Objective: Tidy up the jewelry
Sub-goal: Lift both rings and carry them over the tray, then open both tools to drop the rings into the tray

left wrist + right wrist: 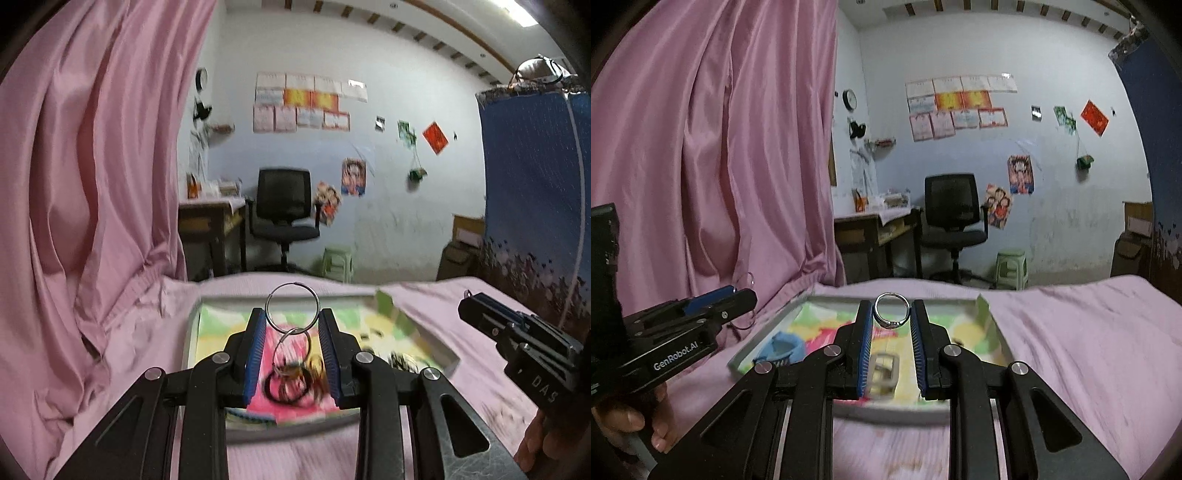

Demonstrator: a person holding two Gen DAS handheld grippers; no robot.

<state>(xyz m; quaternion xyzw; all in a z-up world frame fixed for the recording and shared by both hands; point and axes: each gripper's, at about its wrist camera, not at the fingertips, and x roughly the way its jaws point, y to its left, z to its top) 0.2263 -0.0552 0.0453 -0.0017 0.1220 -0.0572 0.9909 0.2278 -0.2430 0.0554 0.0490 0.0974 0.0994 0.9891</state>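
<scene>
Left wrist view: left gripper [291, 314] clamps a wire ring [291, 305] above the tray [192, 325]. Right gripper [891, 312] pinches a silver ring [891, 311]; blue item [781, 347] at eight o'clock.

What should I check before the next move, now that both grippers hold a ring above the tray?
1. Left gripper grips the large wire ring: ok.
2. Smaller linked ring hangs free below it: ok.
3. Right gripper grips the silver ring: ok.
4. Both grippers are apart, not touching: ok.
5. Tray lies flat on the pink bedsheet: ok.
6. Free spot in the tray for each ring: cannot tell, the picture is blurred.
</scene>
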